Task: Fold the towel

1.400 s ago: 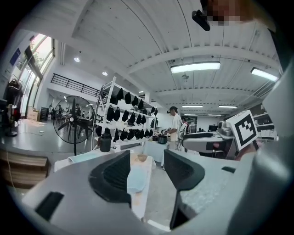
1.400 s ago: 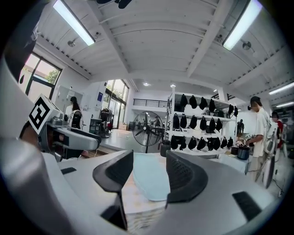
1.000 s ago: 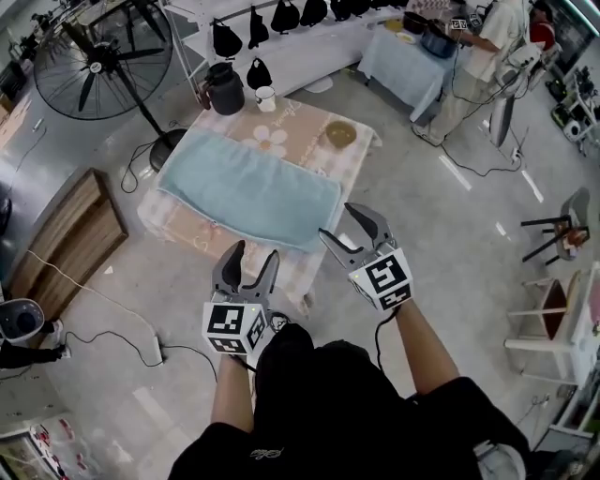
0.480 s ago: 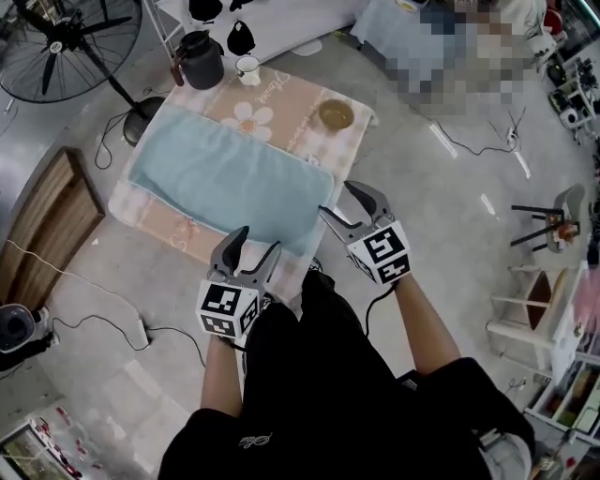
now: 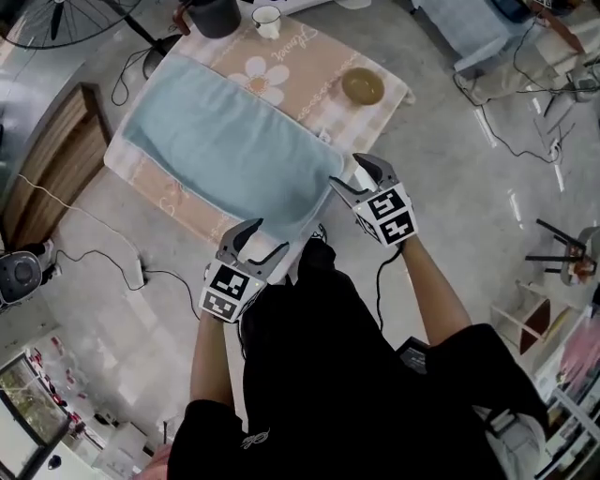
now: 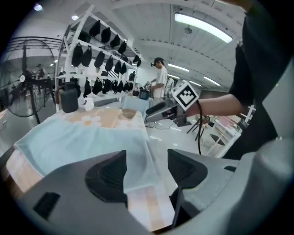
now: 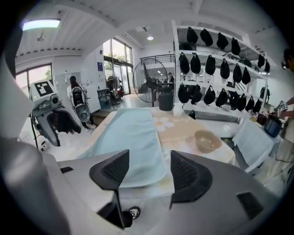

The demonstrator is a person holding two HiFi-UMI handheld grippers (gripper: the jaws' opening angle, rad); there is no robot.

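A light blue towel (image 5: pixel 230 150) lies spread flat on a low table with a pink flowered cloth (image 5: pixel 309 70). Its near corners hang close to both grippers. My left gripper (image 5: pixel 260 241) is open just short of the towel's near left corner (image 6: pixel 138 172), nothing between its jaws. My right gripper (image 5: pixel 354 173) is open beside the towel's near right corner (image 7: pixel 147 172), also empty. In the right gripper view the towel (image 7: pixel 131 137) stretches away along the table.
A tan bowl (image 5: pixel 362 86) sits on the table's right side, a white cup (image 5: pixel 267 19) and a dark kettle (image 5: pixel 214 11) at its far end. A wooden board (image 5: pixel 52 159) lies left of the table, cables on the floor. Another covered table (image 5: pixel 469 28) stands far right.
Both grippers have moved forward to the table's near edge, closing on the towel's near corners. Both have stayed open.
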